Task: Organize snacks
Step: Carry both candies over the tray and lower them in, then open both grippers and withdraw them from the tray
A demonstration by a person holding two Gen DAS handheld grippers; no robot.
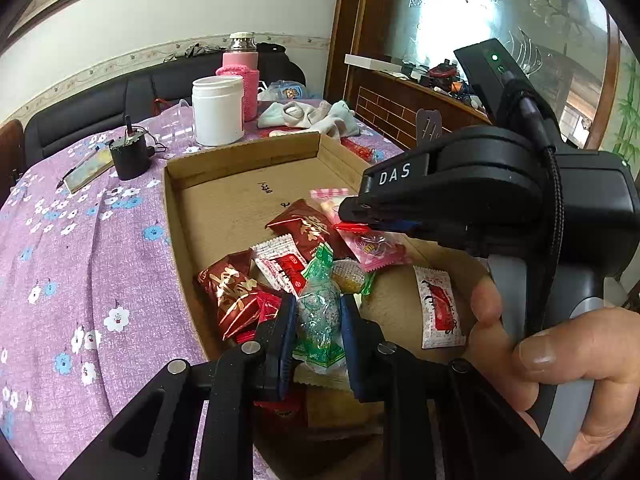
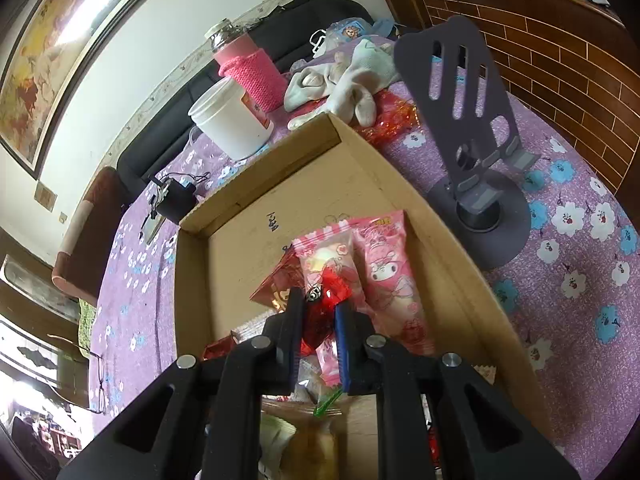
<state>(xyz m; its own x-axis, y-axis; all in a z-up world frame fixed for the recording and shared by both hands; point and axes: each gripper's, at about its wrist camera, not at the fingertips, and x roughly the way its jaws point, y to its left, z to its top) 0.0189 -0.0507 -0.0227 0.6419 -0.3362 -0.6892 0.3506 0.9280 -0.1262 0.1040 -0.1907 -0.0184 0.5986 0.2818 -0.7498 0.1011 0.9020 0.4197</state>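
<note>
While "DAS" is read in white on the right gripper (image 1: 352,216), a red candy (image 2: 322,312) is clamped between its fingers above the cardboard tray (image 1: 240,160). A green-wrapped candy (image 1: 320,316) is gripped between the left gripper (image 1: 318,320) fingers over the snack pile on the tabletop (image 1: 80,240).

Cloth (image 1: 80,248): purple, printed with white and blue flowers.
Box (image 1: 224,216): plain brown cardboard, black pen marks near its far wall.
Green candy (image 1: 320,316): clear green wrapper, pale speckled centre, between blue pads on black fingers.
Red candy (image 2: 320,312): glossy clear red wrapper.
Dark red packets (image 1: 230,292): gold characters.
White sachets (image 1: 438,306): red print; one by the box's right wall.
Pink packs (image 2: 384,276): white cartoon figures, in the box's right half.
Jar (image 1: 218,110): white, at the box's far edge.
Bottle (image 1: 240,76): pink, in a pink knitted sleeve.
Stand (image 2: 472,120): grey, slotted.
Rag (image 1: 308,116): pale grey.
</note>
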